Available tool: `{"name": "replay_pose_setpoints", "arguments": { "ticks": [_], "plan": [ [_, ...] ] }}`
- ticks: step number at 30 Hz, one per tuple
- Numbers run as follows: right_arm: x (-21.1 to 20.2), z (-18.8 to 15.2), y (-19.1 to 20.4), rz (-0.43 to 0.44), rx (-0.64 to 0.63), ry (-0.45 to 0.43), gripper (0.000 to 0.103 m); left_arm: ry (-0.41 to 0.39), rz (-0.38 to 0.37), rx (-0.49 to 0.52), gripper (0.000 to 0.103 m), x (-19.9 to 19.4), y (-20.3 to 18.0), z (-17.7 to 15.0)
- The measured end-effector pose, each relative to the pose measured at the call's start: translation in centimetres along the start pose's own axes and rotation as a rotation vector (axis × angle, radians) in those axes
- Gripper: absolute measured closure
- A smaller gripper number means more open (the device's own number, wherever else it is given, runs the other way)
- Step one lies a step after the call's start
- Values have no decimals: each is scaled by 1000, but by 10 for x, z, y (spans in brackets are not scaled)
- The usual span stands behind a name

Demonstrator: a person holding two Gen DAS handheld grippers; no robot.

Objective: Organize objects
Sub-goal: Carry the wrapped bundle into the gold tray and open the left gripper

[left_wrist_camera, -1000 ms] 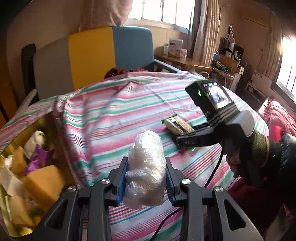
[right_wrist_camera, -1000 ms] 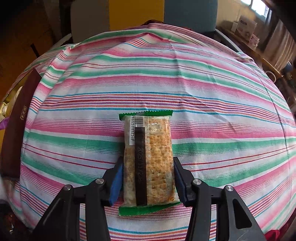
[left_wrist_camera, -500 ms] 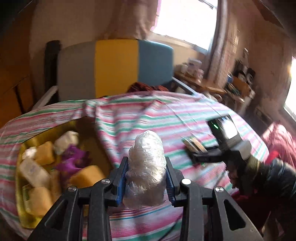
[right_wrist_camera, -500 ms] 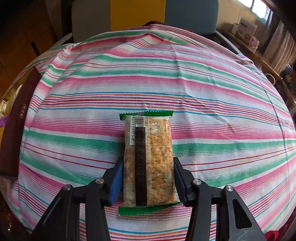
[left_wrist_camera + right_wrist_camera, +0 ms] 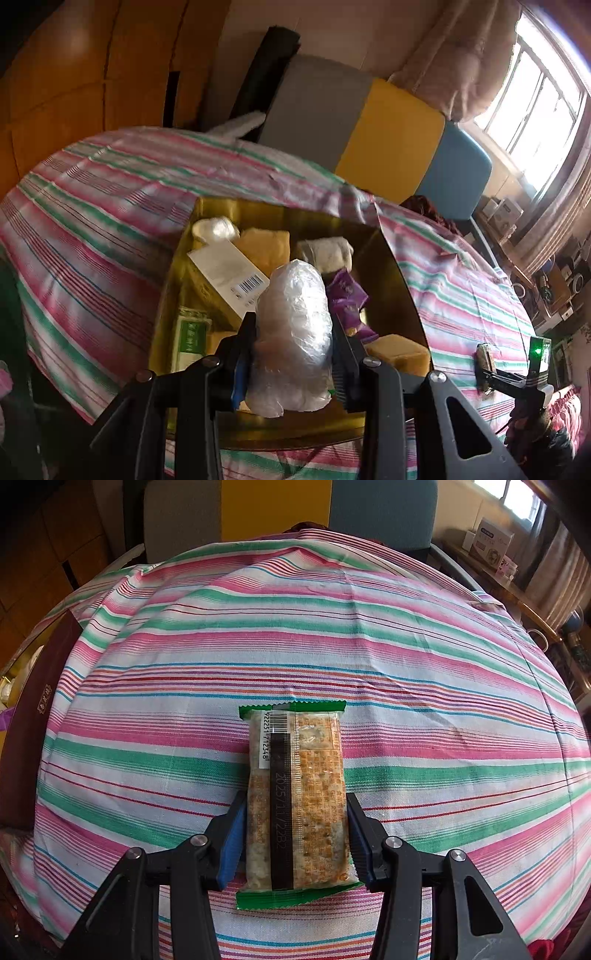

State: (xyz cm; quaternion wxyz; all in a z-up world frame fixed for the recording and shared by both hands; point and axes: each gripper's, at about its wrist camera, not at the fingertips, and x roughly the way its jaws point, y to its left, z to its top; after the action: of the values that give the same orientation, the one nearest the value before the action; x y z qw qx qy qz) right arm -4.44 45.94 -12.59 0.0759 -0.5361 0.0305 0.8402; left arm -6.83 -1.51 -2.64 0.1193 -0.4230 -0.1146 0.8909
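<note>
My left gripper [image 5: 291, 354] is shut on a clear plastic-wrapped bundle [image 5: 293, 336] and holds it above a golden box [image 5: 391, 266] that holds several snack packs, a white barcoded carton [image 5: 229, 273] and a purple packet [image 5: 349, 299]. My right gripper [image 5: 295, 834] is shut on a cracker packet with green ends [image 5: 297, 797], just above or on the striped tablecloth [image 5: 295, 627]. The right gripper with its packet also shows at the far right of the left wrist view [image 5: 487, 365].
The box's dark lid edge [image 5: 29, 738] stands at the left of the right wrist view. A grey, yellow and blue chair [image 5: 369, 133] stands behind the table. Cluttered shelves [image 5: 554, 280] lie at the right, under a window.
My left gripper has swung left with the bundle, from over the cloth to over the golden box. The right gripper and cracker packet have hardly moved.
</note>
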Motion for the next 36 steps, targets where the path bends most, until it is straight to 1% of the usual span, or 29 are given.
{"name": "replay_pose_setpoints", "arguments": {
  "ticks": [4, 6, 8, 12, 14, 16, 18, 20, 22, 23, 26, 27, 30, 36],
  "plan": [
    [0, 0, 0, 0, 1, 0, 52, 62, -10, 32, 67, 29, -17, -4],
    [0, 0, 1, 0, 2, -1, 52, 87, -1, 56, 67, 46, -26, -5],
    [0, 0, 1, 0, 2, -1, 52, 130, -19, 50, 67, 62, -30, -10],
    [0, 0, 1, 0, 3, 0, 52, 170, 12, 50, 67, 89, -35, -18],
    [0, 0, 1, 0, 3, 0, 52, 149, 32, 75, 67, 88, -39, -19],
    [0, 0, 1, 1, 5, 0, 52, 151, 40, 74, 67, 88, -40, -19],
    [0, 0, 2, 0, 5, 0, 52, 147, 65, 84, 66, 86, -38, -20],
    [0, 0, 1, 0, 6, 0, 52, 145, 81, 94, 64, 83, -37, -21],
    [0, 0, 1, 0, 5, 0, 52, 131, 93, 105, 58, 78, -37, -22],
    [0, 0, 1, 0, 6, 0, 52, 124, 101, 116, 58, 75, -39, -22],
    [0, 0, 2, -2, 6, -1, 52, 94, 112, 140, 54, 65, -42, -21],
    [0, 0, 2, -3, 7, -2, 52, 83, 116, 147, 51, 61, -43, -21],
    [1, 0, 2, -8, 5, -3, 52, 53, 112, 163, 47, 47, -45, -21],
    [0, -1, 3, -18, 6, -6, 52, 27, 108, 178, 46, 30, -50, -20]
  ]
}}
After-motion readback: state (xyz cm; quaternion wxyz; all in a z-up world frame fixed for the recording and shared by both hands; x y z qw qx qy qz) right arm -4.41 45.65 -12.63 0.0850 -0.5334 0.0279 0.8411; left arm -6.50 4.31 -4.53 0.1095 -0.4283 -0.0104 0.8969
